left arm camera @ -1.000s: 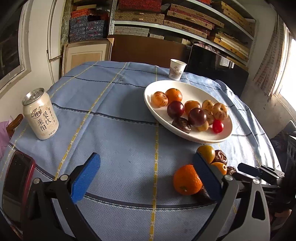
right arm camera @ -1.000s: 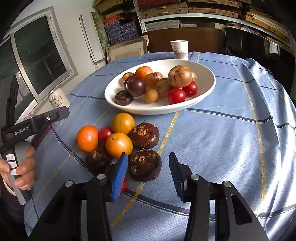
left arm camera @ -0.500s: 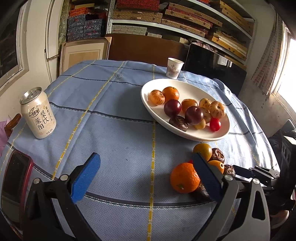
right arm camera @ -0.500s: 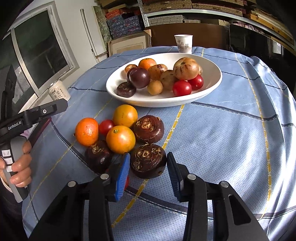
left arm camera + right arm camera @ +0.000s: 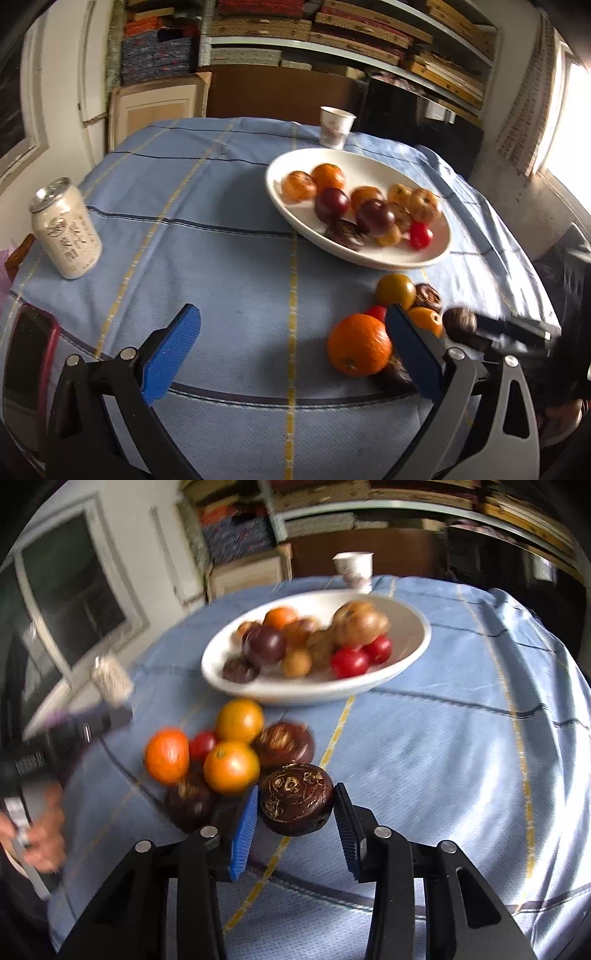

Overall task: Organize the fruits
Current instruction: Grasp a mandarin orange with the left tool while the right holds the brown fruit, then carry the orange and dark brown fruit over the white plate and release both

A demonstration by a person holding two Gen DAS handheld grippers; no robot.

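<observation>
A white bowl (image 5: 295, 698) of mixed fruit sits mid-table. In front of it lies a loose pile: an orange (image 5: 167, 755), two yellow tomatoes (image 5: 231, 766), a red tomato (image 5: 202, 744) and dark water chestnuts (image 5: 283, 744). My right gripper (image 5: 295, 805) is shut on one dark brown water chestnut (image 5: 295, 794), with both blue pads pressing its sides. The left gripper (image 5: 291, 317) stands wide open over bare cloth. The orange (image 5: 359, 345) lies just inside its right finger, apart from the pad. In the left wrist view the held chestnut (image 5: 460, 321) shows at the tip of the right gripper.
A drink can (image 5: 66, 229) stands at the table's left edge, with a red-cased phone (image 5: 26, 362) near the front left. A paper cup (image 5: 336, 127) stands behind the bowl. A hand (image 5: 40, 830) holds the left gripper's handle. Shelves and a wall lie beyond.
The right jaws have closed from either side onto the water chestnut and now grip it, and that view has blurred. The left gripper has hardly shifted.
</observation>
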